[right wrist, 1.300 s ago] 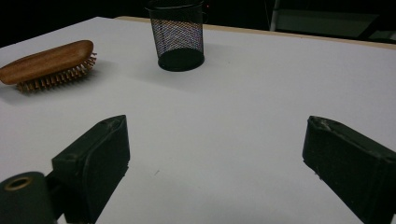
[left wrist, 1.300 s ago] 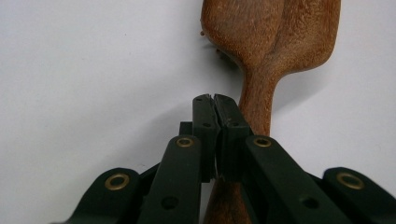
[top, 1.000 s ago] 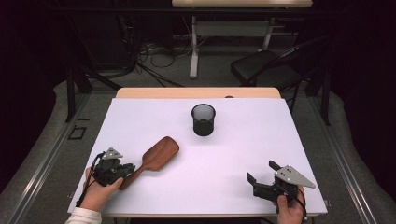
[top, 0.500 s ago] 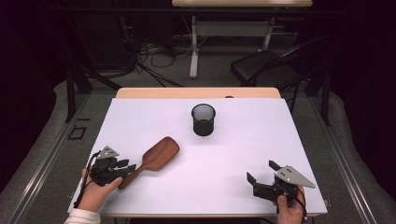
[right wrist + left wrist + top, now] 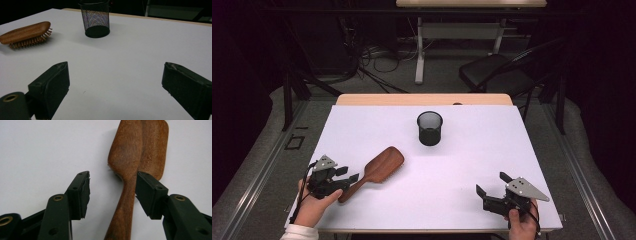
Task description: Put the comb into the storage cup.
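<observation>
The left claw [image 5: 112, 192] has just been opening around the brush [image 5: 136, 162]: its jaws now stand apart, the handle between them, the right pad close against the wood and the left pad well off it. Compared with a second ago, when they were clamped on the handle, the grip is released. The brush itself has hardly shifted; it lies flat on the bench [image 5: 492, 150], bristles down, head pointing toward the cup [image 5: 430, 128]. In the high view the left claw [image 5: 347, 176] sits low at the handle end, near the bench's front left corner, with the hand [image 5: 314, 205] beneath it resting on the bench edge and the wrist angled in toward the middle.

That release suggests the brush has been set down here, or the grip is being reset; it is not yet in the cup, which stands upright and well apart from it.

The right claw [image 5: 493, 186] is idle at the front right corner, jaws wide and holding nothing, aimed across the bench toward the cup [image 5: 95, 18] and brush [image 5: 26, 33].
</observation>
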A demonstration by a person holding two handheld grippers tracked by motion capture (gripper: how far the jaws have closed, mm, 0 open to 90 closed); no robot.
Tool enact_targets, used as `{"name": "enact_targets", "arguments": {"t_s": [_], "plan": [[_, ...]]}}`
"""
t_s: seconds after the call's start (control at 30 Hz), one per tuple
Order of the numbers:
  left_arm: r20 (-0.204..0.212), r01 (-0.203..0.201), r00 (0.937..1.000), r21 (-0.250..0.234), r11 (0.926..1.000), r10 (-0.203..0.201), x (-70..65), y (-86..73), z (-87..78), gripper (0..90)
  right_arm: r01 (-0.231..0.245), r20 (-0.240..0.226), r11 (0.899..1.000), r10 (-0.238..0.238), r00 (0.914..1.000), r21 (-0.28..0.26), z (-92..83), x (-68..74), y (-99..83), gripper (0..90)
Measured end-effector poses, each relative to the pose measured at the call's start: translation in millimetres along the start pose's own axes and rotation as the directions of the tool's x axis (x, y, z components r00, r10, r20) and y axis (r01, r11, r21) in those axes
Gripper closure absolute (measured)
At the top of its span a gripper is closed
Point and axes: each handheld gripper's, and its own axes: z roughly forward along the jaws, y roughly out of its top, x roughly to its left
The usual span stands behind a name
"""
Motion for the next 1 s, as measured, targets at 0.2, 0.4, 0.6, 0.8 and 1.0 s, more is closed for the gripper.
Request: {"name": "enact_targets", "arguments": {"t_s": [0.2, 0.4, 0.6, 0.8, 1.0], "plan": [[0.041, 0.005, 0.9991, -0.002, 1.0, -0.005, 0.3, 1.3, -1.5, 47.6, 0.0, 0.0, 1.0, 0.0, 1.0, 0.001, 0.0, -0.1, -0.1, 7.5], [0.038, -0.027, 0.9989, -0.009, 0.9996, 0.028, -3.3, 3.1, -3.7, 47.1, 0.0, 0.001, 1.0, 0.0, 1.0, 0.002, 0.0, -0.3, -0.2, 7.5], [0.044, -0.051, 0.9977, -0.005, 0.9987, 0.051, -5.8, 4.8, -3.3, 42.0, 0.002, 0.001, 1.0, -0.002, 1.0, 0.002, 0.3, -0.2, -0.3, 7.5], [0.047, -0.064, 0.9969, 0.007, 0.9979, 0.064, -6.2, 5.4, -2.8, 29.5, 0.0, 0.0, 1.0, 0.0, 1.0, 0.008, 0.0, -0.3, -0.3, 7.5], [0.031, -0.087, 0.9959, 0.048, 0.995, 0.086, -6.9, 6.4, 0.9, 23.3, -0.001, -0.003, 1.0, 0.001, 1.0, 0.007, 0.8, 0.0, -0.4, 7.5]]}}
